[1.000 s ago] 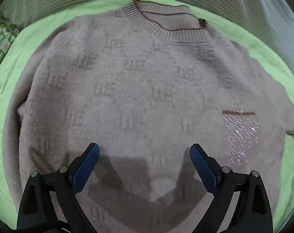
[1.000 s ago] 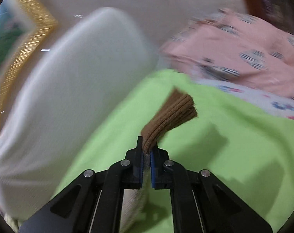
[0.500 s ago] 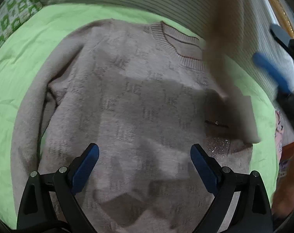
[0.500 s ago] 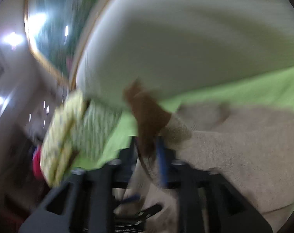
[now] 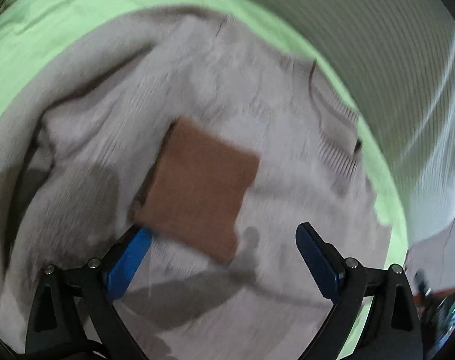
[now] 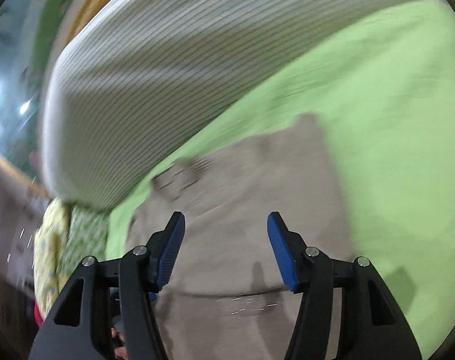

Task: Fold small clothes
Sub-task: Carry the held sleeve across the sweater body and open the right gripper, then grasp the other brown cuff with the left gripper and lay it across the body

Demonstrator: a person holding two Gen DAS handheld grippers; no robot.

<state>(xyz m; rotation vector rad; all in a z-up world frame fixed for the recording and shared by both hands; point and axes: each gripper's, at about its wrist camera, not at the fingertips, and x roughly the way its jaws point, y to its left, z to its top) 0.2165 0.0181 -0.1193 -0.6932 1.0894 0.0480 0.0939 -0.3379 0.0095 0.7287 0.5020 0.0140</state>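
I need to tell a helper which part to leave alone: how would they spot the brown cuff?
Find the green sheet, then the beige sweater spread on it. The cuff lies on the sweater's middle, a darker brown ribbed square.

You've got a fuzzy beige knit sweater (image 5: 197,96), soft matt nap, ribbed at the collar (image 5: 335,138). The brown cuff (image 5: 197,189) on it is a denser ribbed knit, also matt. Under it is a lime-green sheet (image 6: 377,96), smooth woven cloth, lightly creased. The pillow (image 6: 155,90) is finely striped white cloth. Your gripper (image 6: 225,249) arms are matt black plastic with shiny metal pins; its pads (image 6: 171,252) are blue, ridged, rubbery-looking.
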